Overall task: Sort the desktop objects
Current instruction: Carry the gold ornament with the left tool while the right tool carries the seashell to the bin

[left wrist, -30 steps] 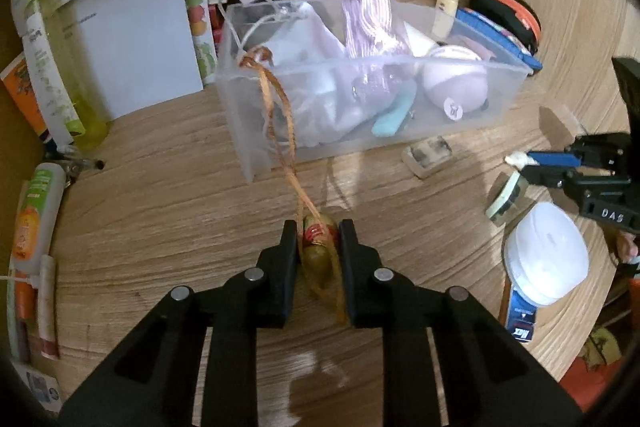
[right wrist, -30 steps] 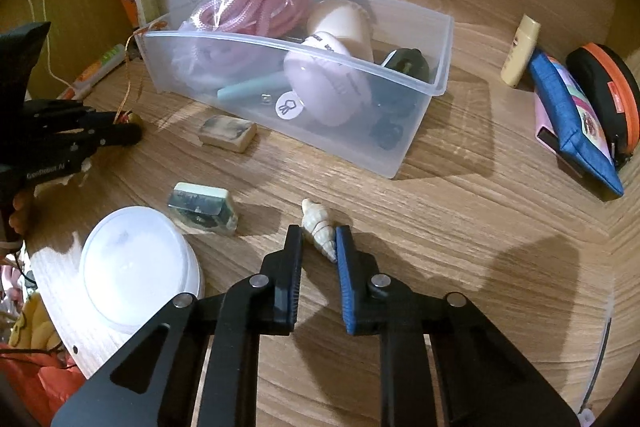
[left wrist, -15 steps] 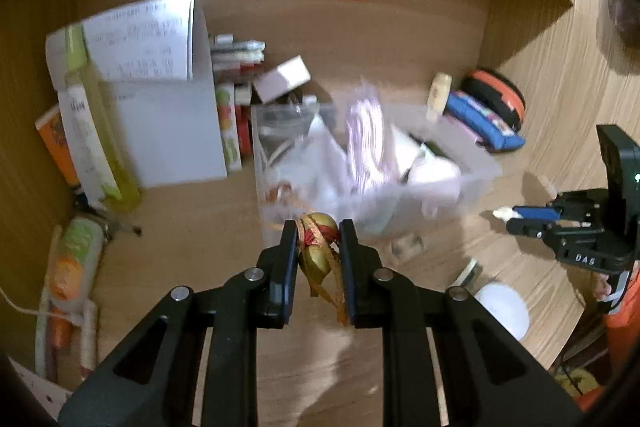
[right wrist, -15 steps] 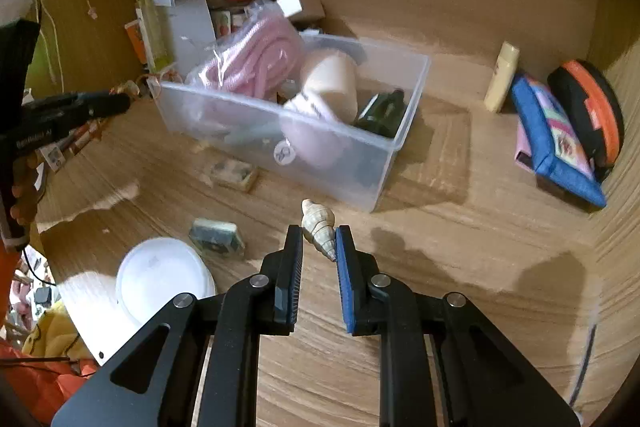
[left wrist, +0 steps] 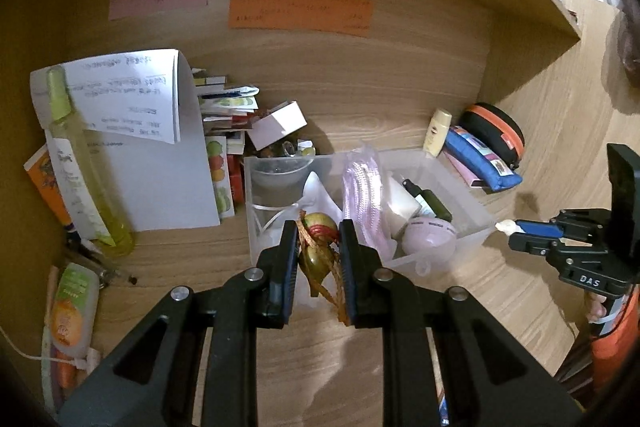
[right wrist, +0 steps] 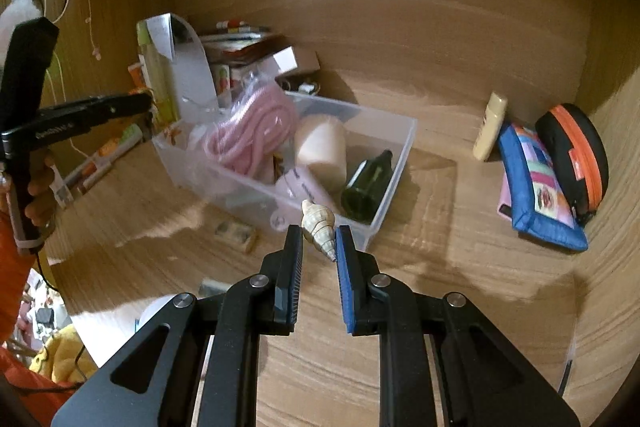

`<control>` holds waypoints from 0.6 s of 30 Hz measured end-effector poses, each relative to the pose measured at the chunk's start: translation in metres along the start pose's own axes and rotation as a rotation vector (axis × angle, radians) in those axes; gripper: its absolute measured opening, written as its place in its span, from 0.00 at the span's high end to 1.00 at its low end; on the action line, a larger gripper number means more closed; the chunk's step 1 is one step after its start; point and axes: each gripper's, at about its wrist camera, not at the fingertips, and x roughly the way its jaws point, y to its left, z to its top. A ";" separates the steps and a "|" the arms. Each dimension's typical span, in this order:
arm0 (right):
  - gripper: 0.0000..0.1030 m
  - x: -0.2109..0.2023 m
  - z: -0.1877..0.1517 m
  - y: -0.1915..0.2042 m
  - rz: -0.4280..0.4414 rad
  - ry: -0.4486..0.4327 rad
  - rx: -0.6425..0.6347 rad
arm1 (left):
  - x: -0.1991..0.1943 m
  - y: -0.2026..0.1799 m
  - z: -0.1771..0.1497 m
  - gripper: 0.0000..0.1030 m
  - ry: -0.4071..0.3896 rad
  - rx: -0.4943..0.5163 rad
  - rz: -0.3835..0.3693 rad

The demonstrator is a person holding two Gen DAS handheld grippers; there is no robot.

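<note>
One gourd charm [left wrist: 317, 247] clamped in left gripper [left wrist: 318, 241], one seashell [right wrist: 319, 228] in right gripper [right wrist: 319, 245].

cream banded shell [right wrist: 318, 229], dark green bottle [right wrist: 366, 183].

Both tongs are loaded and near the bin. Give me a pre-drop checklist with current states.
1. Left tongs gripping gourd charm: ok.
2. Right tongs gripping shell: ok.
3. Charm over bin: ok, above its near left end.
4. Shell over bin: cannot tell; it looks near the front wall.
5. Charm's ribbon hanging free: cannot tell; it trails between the fingers.
6. Room in bin: ok, gap beside green bottle.
</note>
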 end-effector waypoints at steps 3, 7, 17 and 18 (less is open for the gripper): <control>0.86 0.003 0.004 0.002 0.006 0.000 -0.010 | 0.009 0.002 0.000 0.81 0.015 -0.014 -0.002; 0.86 0.011 0.007 -0.001 0.002 0.008 -0.006 | 0.022 0.005 -0.001 0.81 0.031 -0.024 -0.007; 0.86 0.039 0.018 -0.018 0.003 0.040 0.063 | 0.055 0.016 -0.004 0.81 0.107 -0.055 -0.036; 0.86 0.042 0.020 -0.020 0.000 0.044 0.071 | 0.058 0.017 -0.004 0.81 0.114 -0.054 -0.036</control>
